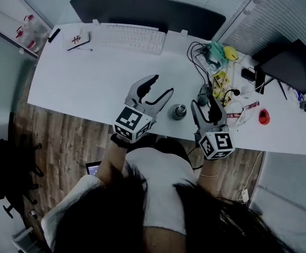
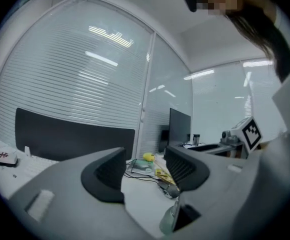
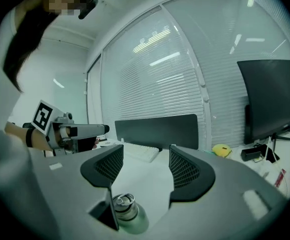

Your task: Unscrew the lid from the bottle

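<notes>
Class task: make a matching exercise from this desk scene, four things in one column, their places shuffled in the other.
1 keyboard
2 bottle
3 yellow object
4 red object

A between left tool and right tool
B far desk edge, before the dark panel
C near side, right of the right tool
D far side, among the cables

Pairs: 1-B, 2-A, 3-D, 4-C

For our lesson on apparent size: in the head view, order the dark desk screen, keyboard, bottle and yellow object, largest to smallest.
1. dark desk screen
2. keyboard
3. bottle and yellow object: they look about alike, so unranked. The bottle is seen from above, which hides its height.
</notes>
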### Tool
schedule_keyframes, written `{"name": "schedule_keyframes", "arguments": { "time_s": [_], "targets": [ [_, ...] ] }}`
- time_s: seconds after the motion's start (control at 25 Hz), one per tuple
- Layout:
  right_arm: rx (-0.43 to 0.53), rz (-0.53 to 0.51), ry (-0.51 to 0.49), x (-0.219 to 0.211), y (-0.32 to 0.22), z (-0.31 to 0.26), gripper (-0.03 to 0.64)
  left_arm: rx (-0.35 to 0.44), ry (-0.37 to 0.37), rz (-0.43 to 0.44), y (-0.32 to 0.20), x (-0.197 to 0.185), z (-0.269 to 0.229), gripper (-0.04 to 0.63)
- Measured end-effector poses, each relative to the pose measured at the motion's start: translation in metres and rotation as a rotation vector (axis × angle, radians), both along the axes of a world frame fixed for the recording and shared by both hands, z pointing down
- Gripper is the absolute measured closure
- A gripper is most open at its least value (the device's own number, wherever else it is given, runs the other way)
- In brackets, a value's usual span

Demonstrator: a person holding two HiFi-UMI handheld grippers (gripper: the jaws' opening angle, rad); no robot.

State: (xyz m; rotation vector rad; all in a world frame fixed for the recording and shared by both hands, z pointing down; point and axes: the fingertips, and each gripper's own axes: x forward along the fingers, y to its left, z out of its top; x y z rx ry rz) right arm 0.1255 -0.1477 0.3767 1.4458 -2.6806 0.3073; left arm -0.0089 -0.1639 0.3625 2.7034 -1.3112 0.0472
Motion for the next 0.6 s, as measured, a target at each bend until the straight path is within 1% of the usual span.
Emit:
{"name": "schedule_keyframes", "arguments": {
  "time_s": [0.12, 0.24, 0.6],
  "targets": [
    [-0.004, 0.059, -0.008, 0.0, 0.008, 0.003, 0.359, -0.003, -0.007, 0.073, 0.002, 0.006, 0.003, 0.327],
    [-0.004, 0.099, -0.012, 0.001, 0.015, 0.003, 0.359, -0.013, -0.005, 0.124, 0.005, 0.009, 0.008, 0.325],
    [-0.022, 0.126, -0.012, -0.001, 0.026, 0.009, 0.359, -0.044, 0.002, 0.214, 0.017, 0.014, 0.024, 0.313]
  ]
}}
